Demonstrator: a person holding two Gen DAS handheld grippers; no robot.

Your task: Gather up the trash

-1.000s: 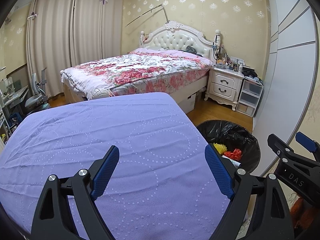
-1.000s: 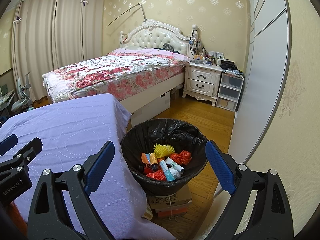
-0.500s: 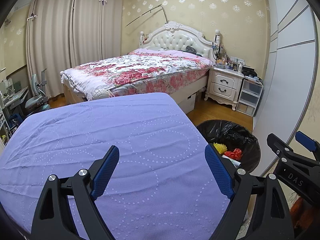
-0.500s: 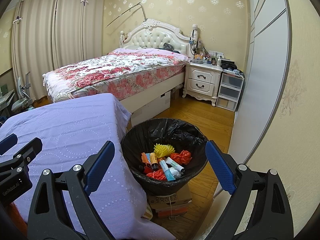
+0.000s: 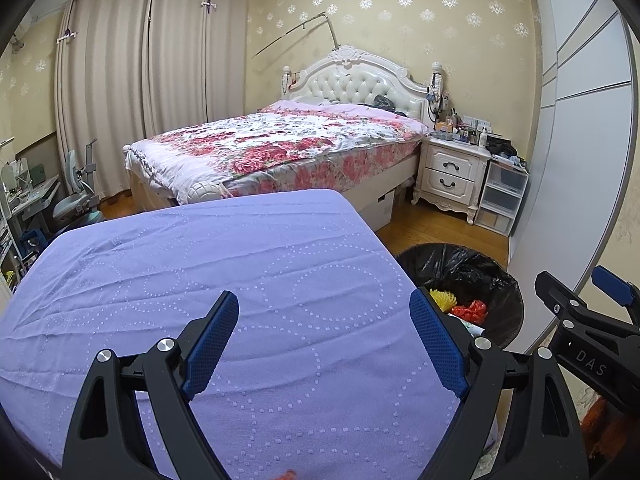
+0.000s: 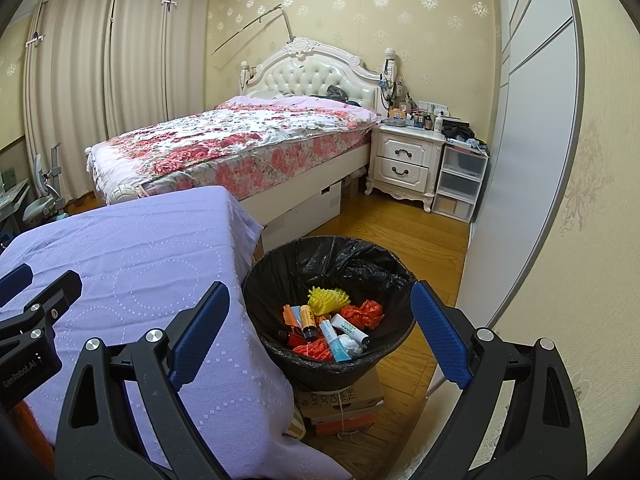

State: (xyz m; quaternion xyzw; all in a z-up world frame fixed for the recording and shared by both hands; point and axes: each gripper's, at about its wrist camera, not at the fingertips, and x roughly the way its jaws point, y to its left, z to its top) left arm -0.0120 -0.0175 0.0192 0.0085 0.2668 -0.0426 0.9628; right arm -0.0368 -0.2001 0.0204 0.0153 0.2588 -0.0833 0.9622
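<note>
We hold the left gripper [image 5: 324,340] wide open and empty over the purple cloth [image 5: 200,264]; our right gripper [image 6: 318,334], equally spread, frames the bin [image 6: 280,280]; only there the trash [image 6: 328,326] shows fully, perhaps tubes.

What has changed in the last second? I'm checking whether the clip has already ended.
Nothing visibly changed. Both the left gripper and the right gripper stay open and empty, the trash stays in the bin, and the purple cloth lies as before.
</note>
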